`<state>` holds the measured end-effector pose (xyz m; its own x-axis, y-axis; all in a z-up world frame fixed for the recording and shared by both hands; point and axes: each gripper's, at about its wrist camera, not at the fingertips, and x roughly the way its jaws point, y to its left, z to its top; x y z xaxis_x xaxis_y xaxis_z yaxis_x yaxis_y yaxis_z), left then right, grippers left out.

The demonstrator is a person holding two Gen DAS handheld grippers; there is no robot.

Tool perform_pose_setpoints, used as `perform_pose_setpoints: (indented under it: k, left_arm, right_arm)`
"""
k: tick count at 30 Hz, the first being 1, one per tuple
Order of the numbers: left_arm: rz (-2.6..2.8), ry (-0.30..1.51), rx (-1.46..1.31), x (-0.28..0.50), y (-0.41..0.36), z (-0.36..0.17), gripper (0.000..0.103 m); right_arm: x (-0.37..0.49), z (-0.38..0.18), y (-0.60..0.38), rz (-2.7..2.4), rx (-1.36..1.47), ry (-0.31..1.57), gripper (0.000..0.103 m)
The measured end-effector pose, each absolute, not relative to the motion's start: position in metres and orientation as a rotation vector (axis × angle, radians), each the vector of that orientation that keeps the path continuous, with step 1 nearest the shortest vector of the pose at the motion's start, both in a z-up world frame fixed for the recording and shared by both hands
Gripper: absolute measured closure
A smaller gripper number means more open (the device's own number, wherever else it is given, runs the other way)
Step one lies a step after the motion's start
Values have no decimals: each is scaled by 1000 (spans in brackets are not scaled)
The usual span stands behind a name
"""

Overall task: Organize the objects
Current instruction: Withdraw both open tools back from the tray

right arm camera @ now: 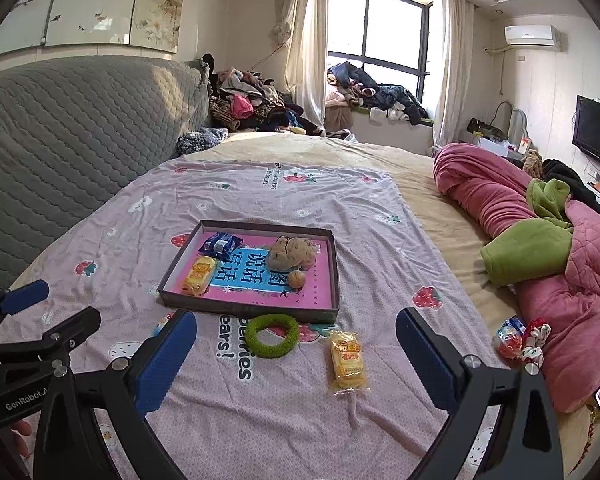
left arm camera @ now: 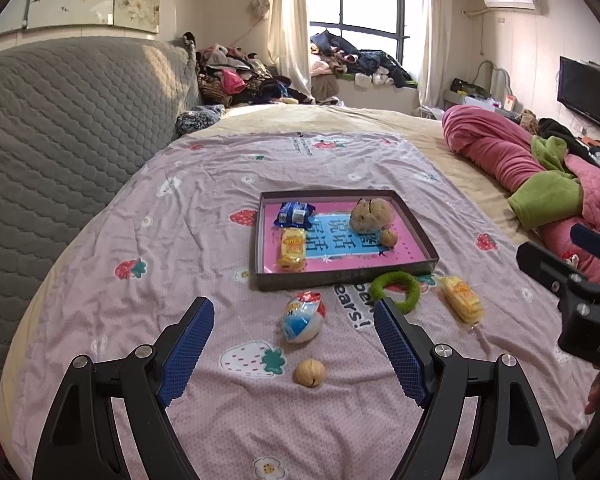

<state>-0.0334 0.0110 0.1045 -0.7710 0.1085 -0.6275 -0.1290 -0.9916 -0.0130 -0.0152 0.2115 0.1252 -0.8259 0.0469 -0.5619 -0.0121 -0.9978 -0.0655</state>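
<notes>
Black left gripper point(left arm camera: 294, 354) and right gripper point(right arm camera: 296, 360) (blue ribbed pads, silver screws).

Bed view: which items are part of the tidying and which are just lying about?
Job:
shallow brown tray with pink base
fuzzy green ring
yellow wrapped snack
egg-shaped toy capsule
round tan walnut

Lying about:
rolled pink quilt
clothes pile by window

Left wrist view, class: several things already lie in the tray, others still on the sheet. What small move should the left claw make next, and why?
Probably ease the open left claw down over the egg-shaped toy: it lies nearest between the fingers, outside the tray, and nothing is held.
</notes>
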Motion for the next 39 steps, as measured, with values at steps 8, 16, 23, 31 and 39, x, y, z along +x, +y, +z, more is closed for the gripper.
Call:
perform_pose_setpoints:
  k: [8, 16, 23, 31, 39]
  left_arm:
    - [2845, 36, -1019, -36, 4, 101, 20]
    - [2839, 44, -1036, -37, 5, 95, 20]
    - [2828, 63, -1058, -40, 7, 87, 20]
    - [2825, 62, -1103, -48, 3, 73, 20]
    - [2809, 83, -1175, -59, 3, 53, 20]
  right_arm:
    - [-12, 117, 214, 2956, -938, -94, 2]
    - [-12, 109, 211, 2957, -965, -115, 2]
    - [-16, 98, 208, 2955, -994, -131, 2]
    - [-20, 88, 208, 2951, -1015, -144, 2]
    - [-24, 73, 205, 2946, -1055, -173, 2]
